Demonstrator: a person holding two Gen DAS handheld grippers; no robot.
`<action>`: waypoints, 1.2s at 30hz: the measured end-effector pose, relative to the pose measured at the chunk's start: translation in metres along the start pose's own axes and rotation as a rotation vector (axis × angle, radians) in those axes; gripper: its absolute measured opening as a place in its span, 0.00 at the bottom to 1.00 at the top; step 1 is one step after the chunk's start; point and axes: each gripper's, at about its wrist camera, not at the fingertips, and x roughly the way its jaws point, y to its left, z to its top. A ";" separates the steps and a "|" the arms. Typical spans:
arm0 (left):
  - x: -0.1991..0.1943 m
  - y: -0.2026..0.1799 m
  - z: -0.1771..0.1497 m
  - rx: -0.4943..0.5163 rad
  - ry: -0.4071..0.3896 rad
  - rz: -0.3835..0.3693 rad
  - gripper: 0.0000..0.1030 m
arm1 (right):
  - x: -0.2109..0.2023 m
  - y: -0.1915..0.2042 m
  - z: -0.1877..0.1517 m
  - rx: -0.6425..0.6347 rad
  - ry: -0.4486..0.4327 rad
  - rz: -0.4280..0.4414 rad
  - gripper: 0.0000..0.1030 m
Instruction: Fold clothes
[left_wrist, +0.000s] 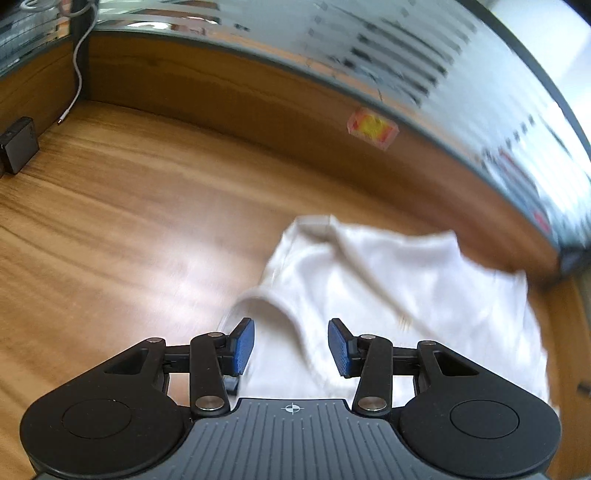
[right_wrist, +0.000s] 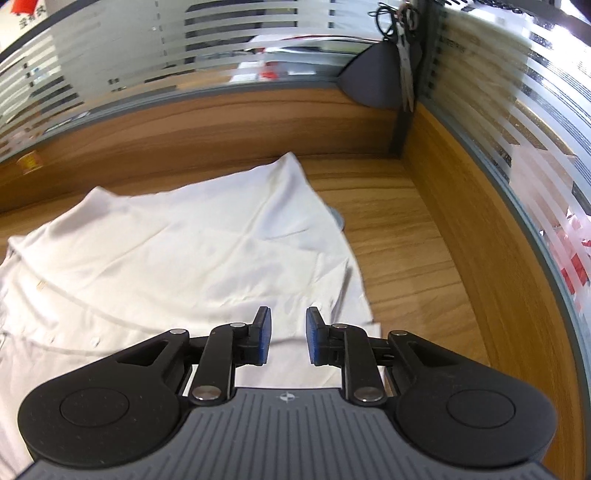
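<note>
A white shirt (left_wrist: 399, 295) lies spread on the wooden desk (left_wrist: 129, 221), blurred in the left wrist view. My left gripper (left_wrist: 291, 345) hovers open over the shirt's near left edge, where a rolled hem curves between the blue pads (left_wrist: 243, 345). In the right wrist view the same white shirt (right_wrist: 177, 251) covers the left and middle of the desk. My right gripper (right_wrist: 288, 336) is open above the shirt's near right corner, with nothing pinched between its fingers.
Wooden partition walls topped by striped frosted glass (right_wrist: 147, 55) enclose the desk. A black box (left_wrist: 16, 149) and a white cable (left_wrist: 75, 74) sit at the far left. A yellow-red sticker (left_wrist: 373, 127) marks the back wall. A grey round object (right_wrist: 338, 219) peeks from under the shirt.
</note>
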 end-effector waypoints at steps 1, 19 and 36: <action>-0.002 0.001 -0.006 0.035 0.017 -0.001 0.45 | -0.005 0.004 -0.005 -0.011 -0.001 0.007 0.22; 0.002 0.024 -0.035 0.677 0.271 -0.224 0.51 | -0.116 0.158 -0.132 -0.023 -0.082 0.082 0.26; 0.040 0.021 -0.043 1.016 0.424 -0.445 0.49 | -0.107 0.377 -0.242 0.067 -0.061 0.119 0.26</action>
